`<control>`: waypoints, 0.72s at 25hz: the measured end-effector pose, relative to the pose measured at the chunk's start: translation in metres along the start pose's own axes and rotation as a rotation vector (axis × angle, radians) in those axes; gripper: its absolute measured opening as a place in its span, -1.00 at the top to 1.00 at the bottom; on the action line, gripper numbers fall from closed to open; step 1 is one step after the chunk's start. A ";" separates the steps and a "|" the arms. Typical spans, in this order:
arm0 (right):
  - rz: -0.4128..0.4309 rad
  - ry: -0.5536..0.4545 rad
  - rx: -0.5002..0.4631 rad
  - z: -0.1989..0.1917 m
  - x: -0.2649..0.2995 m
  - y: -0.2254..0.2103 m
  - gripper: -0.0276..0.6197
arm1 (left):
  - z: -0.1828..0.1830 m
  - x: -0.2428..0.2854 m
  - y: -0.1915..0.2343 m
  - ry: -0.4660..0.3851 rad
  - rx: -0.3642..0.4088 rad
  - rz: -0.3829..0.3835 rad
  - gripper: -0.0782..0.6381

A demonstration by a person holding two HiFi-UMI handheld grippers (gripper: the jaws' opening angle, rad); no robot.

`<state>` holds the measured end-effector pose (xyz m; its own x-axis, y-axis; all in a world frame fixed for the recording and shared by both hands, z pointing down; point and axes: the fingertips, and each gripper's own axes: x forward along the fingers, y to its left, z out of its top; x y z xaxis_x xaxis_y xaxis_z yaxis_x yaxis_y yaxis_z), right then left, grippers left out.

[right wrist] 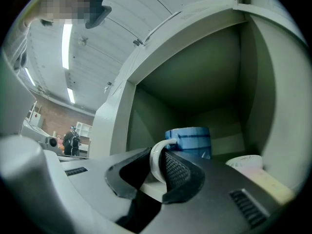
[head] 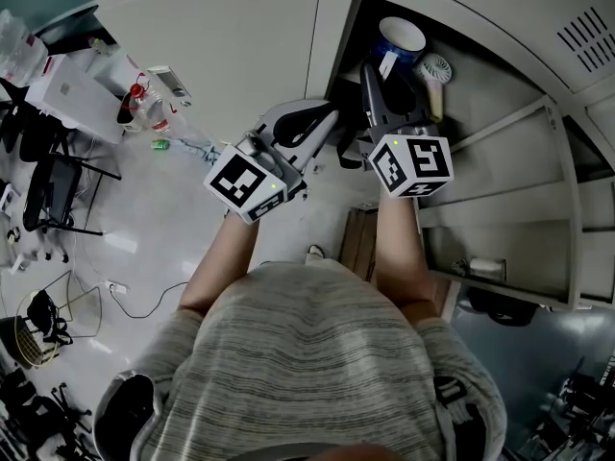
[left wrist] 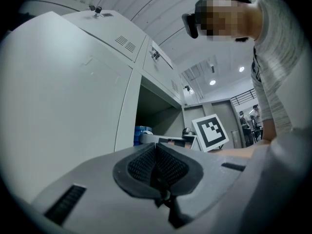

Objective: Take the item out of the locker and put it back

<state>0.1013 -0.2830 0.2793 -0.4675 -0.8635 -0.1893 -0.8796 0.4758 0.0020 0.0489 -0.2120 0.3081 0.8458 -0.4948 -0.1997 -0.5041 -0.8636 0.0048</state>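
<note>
A blue mug (head: 401, 38) with a white inside is in the open locker compartment (head: 384, 17). In the right gripper view the mug (right wrist: 189, 141) is upright near the shelf's front edge, and its white handle (right wrist: 157, 159) lies between the pads. My right gripper (head: 373, 80) (right wrist: 156, 167) reaches into the compartment and is shut on that handle. My left gripper (head: 322, 118) (left wrist: 157, 167) hangs lower left of the opening, in front of the closed door, shut with nothing in it. The left gripper view shows the blue mug (left wrist: 142, 130) inside the opening.
A white round item (head: 437, 68) (right wrist: 243, 162) sits to the right of the mug in the same compartment. A closed locker door (head: 221, 56) stands to the left and further compartments (head: 500, 161) to the right. A cardboard box (head: 360, 243) lies on the floor below.
</note>
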 end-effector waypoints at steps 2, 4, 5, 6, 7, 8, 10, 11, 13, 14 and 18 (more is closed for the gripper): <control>-0.014 0.000 -0.001 0.000 0.000 -0.002 0.73 | 0.000 0.000 0.000 -0.001 -0.001 0.000 0.76; -0.029 0.006 -0.009 -0.001 -0.001 -0.002 0.73 | 0.001 0.000 0.000 -0.003 -0.001 -0.001 0.76; -0.035 0.010 -0.012 -0.002 -0.002 -0.002 0.71 | 0.001 0.000 0.000 -0.004 -0.001 -0.001 0.76; -0.040 0.015 -0.013 -0.003 -0.003 -0.002 0.70 | 0.001 0.000 0.000 -0.004 -0.002 -0.002 0.76; -0.044 0.019 -0.014 -0.004 -0.004 -0.001 0.66 | 0.001 0.000 0.000 -0.004 -0.002 -0.002 0.76; -0.048 0.023 -0.015 -0.005 -0.005 -0.001 0.62 | 0.001 0.000 0.000 -0.005 -0.003 -0.003 0.76; -0.057 0.029 -0.021 -0.005 -0.007 0.000 0.59 | 0.001 0.000 0.000 -0.005 -0.005 -0.005 0.76; -0.061 0.030 -0.024 -0.005 -0.009 0.000 0.59 | 0.000 0.000 -0.001 -0.004 -0.005 -0.007 0.76; -0.069 0.029 -0.029 -0.004 -0.013 0.000 0.59 | -0.001 0.000 -0.002 -0.002 -0.007 -0.013 0.76; -0.073 0.028 -0.033 -0.004 -0.015 0.000 0.59 | -0.002 0.000 -0.003 -0.001 -0.008 -0.016 0.76; -0.093 0.029 -0.049 -0.001 -0.023 0.002 0.59 | -0.003 0.001 -0.006 0.000 -0.012 -0.033 0.76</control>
<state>0.1108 -0.2623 0.2847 -0.3851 -0.9085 -0.1623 -0.9223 0.3849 0.0338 0.0527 -0.2078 0.3104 0.8618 -0.4662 -0.1998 -0.4740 -0.8805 0.0102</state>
